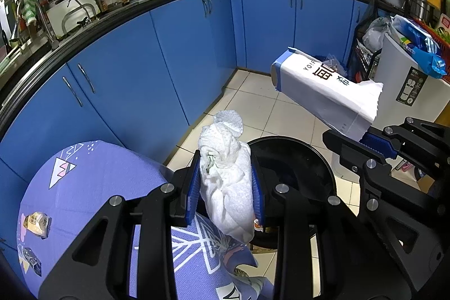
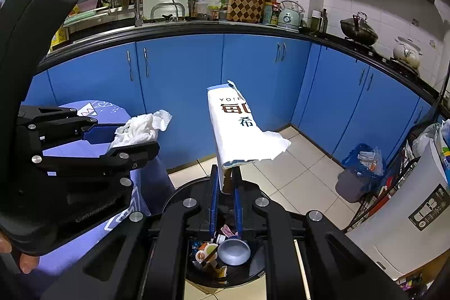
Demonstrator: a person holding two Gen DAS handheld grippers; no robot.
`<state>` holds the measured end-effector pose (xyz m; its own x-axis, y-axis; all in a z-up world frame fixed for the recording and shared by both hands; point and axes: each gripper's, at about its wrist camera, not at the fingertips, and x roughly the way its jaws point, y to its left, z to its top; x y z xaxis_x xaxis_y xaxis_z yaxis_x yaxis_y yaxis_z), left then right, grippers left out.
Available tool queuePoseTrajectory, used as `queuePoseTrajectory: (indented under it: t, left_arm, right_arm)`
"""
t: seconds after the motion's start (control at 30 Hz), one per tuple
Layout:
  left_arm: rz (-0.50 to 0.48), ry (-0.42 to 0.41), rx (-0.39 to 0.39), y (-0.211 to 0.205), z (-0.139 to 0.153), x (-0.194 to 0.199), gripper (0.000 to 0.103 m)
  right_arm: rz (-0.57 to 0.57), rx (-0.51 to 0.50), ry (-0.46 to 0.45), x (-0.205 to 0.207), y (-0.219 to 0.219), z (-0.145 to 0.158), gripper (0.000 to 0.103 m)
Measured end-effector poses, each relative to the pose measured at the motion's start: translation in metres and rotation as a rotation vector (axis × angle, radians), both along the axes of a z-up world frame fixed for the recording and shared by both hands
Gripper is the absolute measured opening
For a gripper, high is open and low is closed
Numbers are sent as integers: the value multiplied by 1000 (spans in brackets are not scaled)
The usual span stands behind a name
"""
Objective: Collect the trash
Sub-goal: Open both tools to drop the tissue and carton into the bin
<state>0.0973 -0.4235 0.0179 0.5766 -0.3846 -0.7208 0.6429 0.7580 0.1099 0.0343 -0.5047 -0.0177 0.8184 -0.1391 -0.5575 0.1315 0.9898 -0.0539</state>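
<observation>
My left gripper (image 1: 226,182) is shut on a crumpled white paper towel wad (image 1: 227,159) and holds it at the table's edge, beside the black trash bin (image 1: 298,159). My right gripper (image 2: 226,189) is shut on a torn white and blue paper package (image 2: 236,128) with printed characters, held over the open bin (image 2: 225,252), which holds several scraps and a lid. The package (image 1: 323,86) and right gripper (image 1: 365,145) also show in the left wrist view. The left gripper (image 2: 135,137) with the wad (image 2: 143,128) shows in the right wrist view.
A round table with a purple patterned cloth (image 1: 92,187) carries two small wrapped items (image 1: 36,224). Blue cabinets (image 1: 168,52) curve behind. A small bin with a blue bag (image 2: 360,173), a white appliance (image 2: 407,201) and a wire rack stand at right.
</observation>
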Motion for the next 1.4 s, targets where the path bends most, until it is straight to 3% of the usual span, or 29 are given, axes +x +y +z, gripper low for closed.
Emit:
queuePoseTrajectory:
  t: [0.83,0.9,0.93,0.97,1.03,1.4]
  left_arm:
    - [-4,6,1,-7,-2,0,34]
    - [-5,7,2,-7,-2,0,34]
    - [-4,7,2,-7,-2,-1,33]
    - [2,0,7,-7,-2,-1,31]
    - [2,4,1,-4,-3,3,32]
    - [-8,-9,1,-13,-1,5,34]
  right_arm:
    - [-34,-9,7,5,-4,0,11]
    - [-65,-20,20,6,-6,-1,21]
    - [-77,-25,18,7,-7,-1,51]
    - [-112,-47,4,5,-8,0,67]
    - [-139,-56,-32,-1,-12,3,80]
    - [-236,-59,-64,-13,-37,6,88]
